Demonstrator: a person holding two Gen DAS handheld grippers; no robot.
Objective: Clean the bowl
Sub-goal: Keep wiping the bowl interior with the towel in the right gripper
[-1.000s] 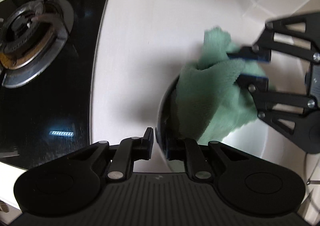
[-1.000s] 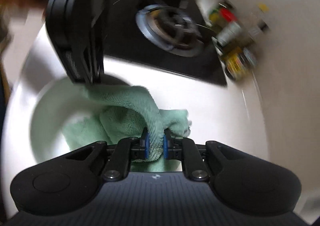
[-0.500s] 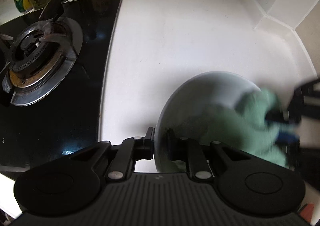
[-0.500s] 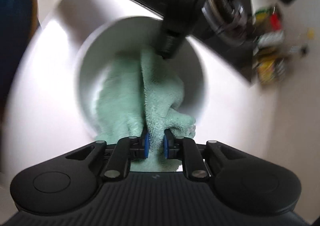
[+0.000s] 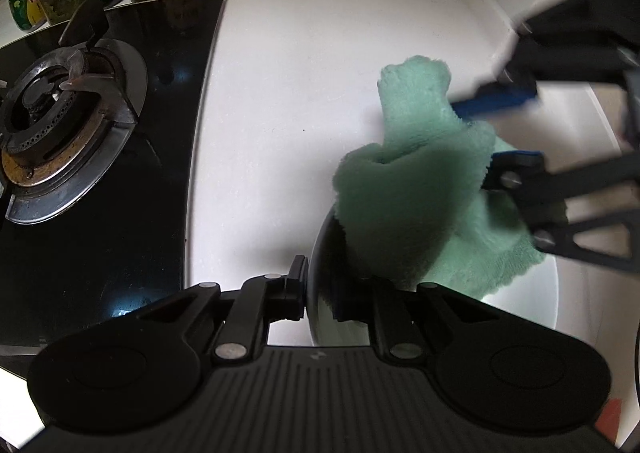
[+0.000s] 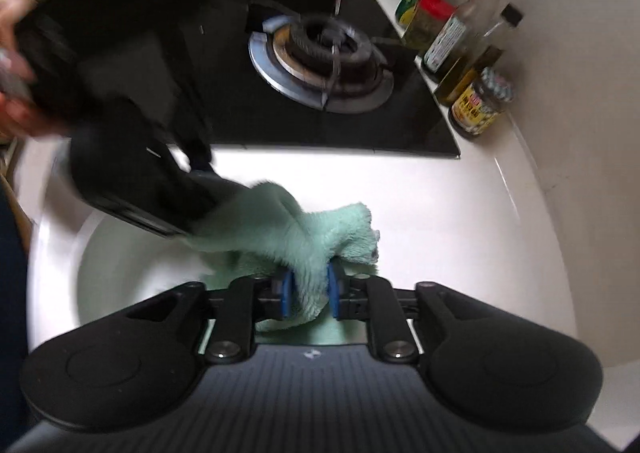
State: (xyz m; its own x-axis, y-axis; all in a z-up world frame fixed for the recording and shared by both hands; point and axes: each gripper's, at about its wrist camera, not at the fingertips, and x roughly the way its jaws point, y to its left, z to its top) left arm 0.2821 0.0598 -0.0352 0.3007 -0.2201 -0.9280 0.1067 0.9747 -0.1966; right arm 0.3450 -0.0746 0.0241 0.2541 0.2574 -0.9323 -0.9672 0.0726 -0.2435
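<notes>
The right hand-held gripper (image 6: 310, 293) has just let its jaws spread: half a second ago the blue pads were pinched tight on a fold of the green cloth (image 6: 304, 237), and now they stand wider, with the fold between them, loosely bunched and at most brushing the pads. From the left wrist view the same right hand-held gripper (image 5: 504, 129) shows its two blue fingers well parted on either side of the cloth (image 5: 416, 197), which humps up over the far rim. The left hand-held gripper (image 5: 320, 293) is pressed close on the near rim of the white bowl (image 5: 536, 293), one finger outside the wall and one inside, steadying it; its jaws have just closed a little further there. The bowl stands on the white bench (image 5: 288, 93), just beside the black gas hob (image 5: 100, 181), with the jars and bottles (image 6: 460, 53) well apart along the wall. Loosening on the cloth most likely means either a re-grip for another wipe or letting the cloth go; wiping cannot go on until the pads close again.
</notes>
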